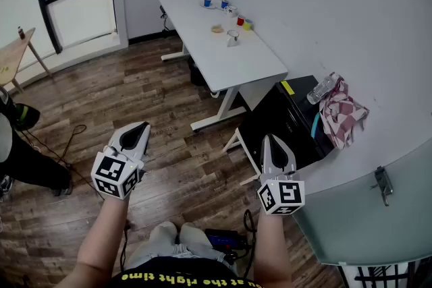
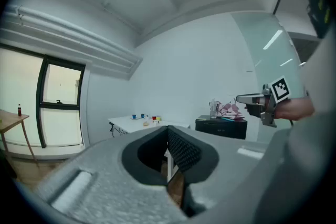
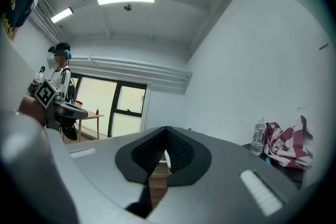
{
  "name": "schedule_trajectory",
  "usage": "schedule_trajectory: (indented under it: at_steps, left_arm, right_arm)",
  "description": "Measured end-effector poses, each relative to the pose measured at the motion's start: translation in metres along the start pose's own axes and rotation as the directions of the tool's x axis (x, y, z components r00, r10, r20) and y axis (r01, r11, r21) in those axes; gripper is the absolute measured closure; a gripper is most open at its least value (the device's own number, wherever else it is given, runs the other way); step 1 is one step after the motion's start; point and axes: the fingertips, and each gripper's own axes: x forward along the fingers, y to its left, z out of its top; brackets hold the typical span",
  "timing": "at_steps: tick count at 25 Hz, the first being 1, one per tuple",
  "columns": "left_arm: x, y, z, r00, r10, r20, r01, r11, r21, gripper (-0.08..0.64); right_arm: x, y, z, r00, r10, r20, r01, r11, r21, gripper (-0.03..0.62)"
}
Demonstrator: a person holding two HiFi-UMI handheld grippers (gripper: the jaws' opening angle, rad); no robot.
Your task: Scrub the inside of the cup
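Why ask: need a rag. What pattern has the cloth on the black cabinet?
The cloth is red-and-white checked, clearest in the head view.

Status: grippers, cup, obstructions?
Left gripper and right gripper shut, empty, held level. Cups on far white table, not reached yet. Black cabinet stands right of the route.

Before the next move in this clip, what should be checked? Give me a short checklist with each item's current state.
1. Left gripper shut and empty: ok.
2. Right gripper shut and empty: ok.
3. Cup within reach: not ok; blue cup sits on the white table far ahead.
4. Scrubber in hand: not ok.
5. Which cup needs scrubbing: cannot tell.
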Motion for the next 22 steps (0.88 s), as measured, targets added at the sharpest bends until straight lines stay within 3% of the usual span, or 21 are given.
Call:
schedule_trajectory:
  at_steps: [10,22]
  left_arm:
    - [0.006,-0.004,0.002,1.000,0.001,0.004,-0.001,1.000,-0.018,0.560]
    - [0.020,-0.010,0.001,1.000,0.021,-0.014,-0.021,1.000,0.014,0.560]
  right_arm:
    - [0.003,-0.004,0.002,1.000,0.022,0.002,-0.022,1.000,-0.001,0.588]
    - [0.011,-0.016,0.008,0.997,0.061,0.038,-0.061,0.998,-0.001,0.588]
